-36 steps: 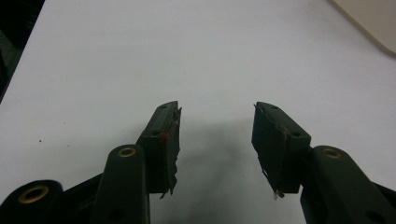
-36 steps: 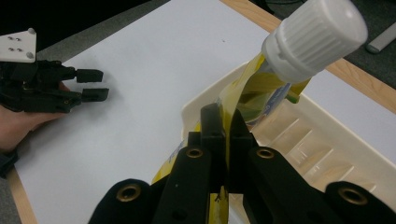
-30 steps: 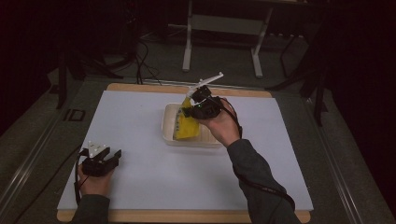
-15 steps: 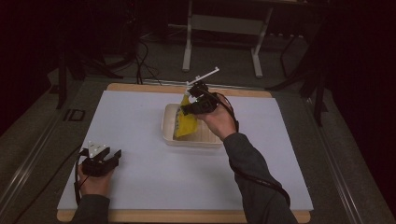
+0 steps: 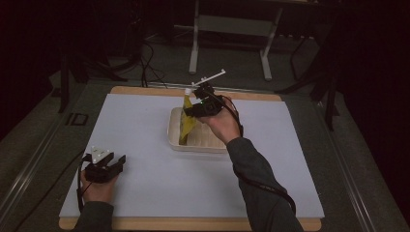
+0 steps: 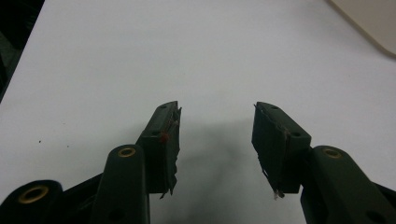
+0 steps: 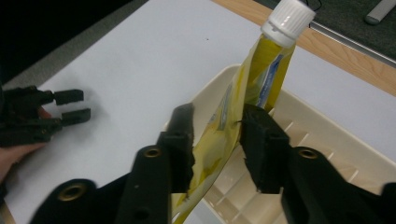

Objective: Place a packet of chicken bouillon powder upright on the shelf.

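Note:
A yellow pouch (image 5: 185,123) with a white screw cap (image 7: 287,16) stands tilted, its lower end inside a cream tray (image 5: 198,146) near the table's middle. My right gripper (image 5: 193,108) is shut on the pouch (image 7: 224,126) around its middle, one jaw against each face, with the cap pointing up and away. The tray's ribbed floor (image 7: 327,140) lies under the jaws. At the near left, my left gripper (image 5: 116,162) rests on the white table top, jaws open and empty (image 6: 215,109). That gripper also appears at the left edge of the right gripper view (image 7: 74,105).
A white sheet (image 5: 145,125) covers the wooden table, with bare sheet on all sides of the tray. Beyond the far edge stand a metal stand's legs (image 5: 196,48) and floor cables (image 5: 145,53) in the dark.
The right gripper with the pouch has shifted slightly toward the far edge and lifted a little. The left gripper has stayed still.

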A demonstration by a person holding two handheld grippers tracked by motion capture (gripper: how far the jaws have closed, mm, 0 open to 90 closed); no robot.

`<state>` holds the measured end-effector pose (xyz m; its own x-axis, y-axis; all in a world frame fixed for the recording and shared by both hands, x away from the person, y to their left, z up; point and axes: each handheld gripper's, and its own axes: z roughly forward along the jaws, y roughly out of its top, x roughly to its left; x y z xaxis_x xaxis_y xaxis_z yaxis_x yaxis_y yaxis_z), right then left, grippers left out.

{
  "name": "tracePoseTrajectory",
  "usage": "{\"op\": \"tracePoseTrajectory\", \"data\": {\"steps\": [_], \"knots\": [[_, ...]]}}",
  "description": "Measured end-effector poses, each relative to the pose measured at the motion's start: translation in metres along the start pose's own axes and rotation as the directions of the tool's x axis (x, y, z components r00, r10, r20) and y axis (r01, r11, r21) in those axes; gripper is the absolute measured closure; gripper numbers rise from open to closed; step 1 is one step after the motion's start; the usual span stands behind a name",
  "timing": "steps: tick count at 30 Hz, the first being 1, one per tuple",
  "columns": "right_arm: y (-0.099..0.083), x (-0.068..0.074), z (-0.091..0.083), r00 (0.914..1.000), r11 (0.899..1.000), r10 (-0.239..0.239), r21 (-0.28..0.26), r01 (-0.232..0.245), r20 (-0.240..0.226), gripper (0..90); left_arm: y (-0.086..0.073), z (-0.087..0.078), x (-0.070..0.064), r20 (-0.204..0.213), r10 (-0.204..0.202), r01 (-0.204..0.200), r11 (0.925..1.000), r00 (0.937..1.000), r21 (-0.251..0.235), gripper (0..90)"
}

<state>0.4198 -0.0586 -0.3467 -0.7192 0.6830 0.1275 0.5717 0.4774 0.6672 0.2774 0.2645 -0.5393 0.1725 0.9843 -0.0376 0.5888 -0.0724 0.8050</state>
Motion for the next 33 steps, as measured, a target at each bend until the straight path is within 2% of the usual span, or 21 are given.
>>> {"op": "tracePoseTrajectory", "data": {"steps": [6, 12, 14, 19, 33], "knots": [[-0.002, -0.006, -0.007, 0.9995, 0.999, 0.032, -0.034, -0.032, -0.007, 56.3, 0.0, 0.0, 0.0, -0.001, 0.001, -0.001, 1.0, 1.0, 0.002, 50.9], [-0.004, -0.008, -0.016, 0.9993, 0.998, 0.036, -0.055, -0.037, -0.01, 53.2, 0.0, 0.0, 0.0, -0.002, 0.001, -0.001, 1.0, 1.0, 0.003, 50.9], [-0.005, -0.008, -0.024, 0.9993, 0.996, 0.035, -0.078, -0.036, -0.012, 52.0, 0.0, 0.0, 0.0, -0.001, 0.002, -0.002, 1.0, 1.0, 0.003, 50.8], [-0.007, -0.009, -0.03, 0.9994, 0.996, 0.028, -0.086, -0.029, -0.018, 51.7, 0.0, 0.0, 0.0, -0.001, 0.001, -0.001, 1.0, 1.0, 0.003, 50.8], [-0.025, -0.025, -0.054, 0.9987, 0.99, 0.048, -0.133, -0.049, -0.017, 52.0, 0.0, 0.0, 0.0, -0.007, -0.002, 0.002, 1.0, 1.0, -0.002, 50.7]]}}
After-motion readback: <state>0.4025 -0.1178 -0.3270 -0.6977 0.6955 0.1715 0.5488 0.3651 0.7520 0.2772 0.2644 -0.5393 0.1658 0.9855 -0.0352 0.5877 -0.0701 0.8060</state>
